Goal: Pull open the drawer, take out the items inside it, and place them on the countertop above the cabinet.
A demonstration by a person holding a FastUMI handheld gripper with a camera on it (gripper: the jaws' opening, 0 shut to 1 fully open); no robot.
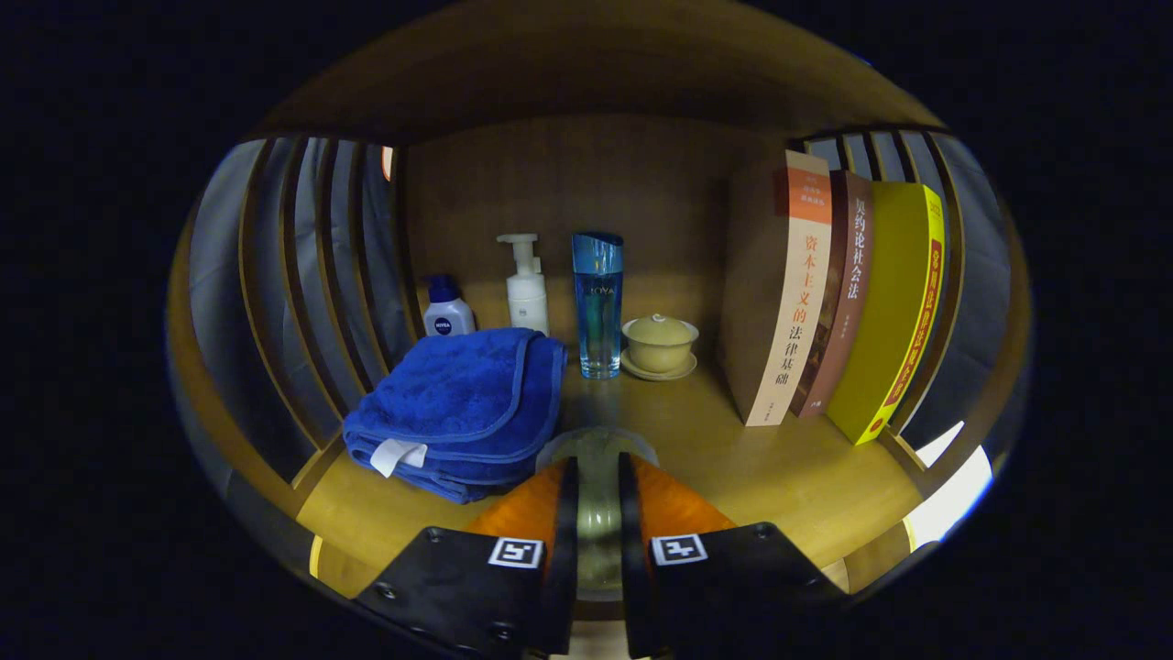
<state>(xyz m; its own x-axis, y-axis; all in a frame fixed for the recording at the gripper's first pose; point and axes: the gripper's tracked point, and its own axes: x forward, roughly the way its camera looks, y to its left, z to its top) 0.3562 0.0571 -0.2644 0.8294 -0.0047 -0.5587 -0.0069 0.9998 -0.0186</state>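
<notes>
Gripper view: clear glass (596, 500) between jaws.

The countertop (751, 458) is smooth wood with a soft sheen. A clear glass item (596, 513) sits clamped between the gripper (597, 477)'s matt orange fingers (527, 509). The blue towel (463, 408) is plush cloth. The tall blue bottle (598, 307) looks like glossy glass, and the lidded cup (659, 341) is possibly glazed ceramic.

Gripper (597, 477): fingers clamped on a clear glass object (596, 449), set on the wooden countertop (779, 467).
Left: folded blue towel (463, 403).
Rear: lotion bottle (446, 310), pump bottle (526, 286), blue bottle (598, 304), lidded cup (659, 344).
Right: three upright books (838, 302).
</notes>
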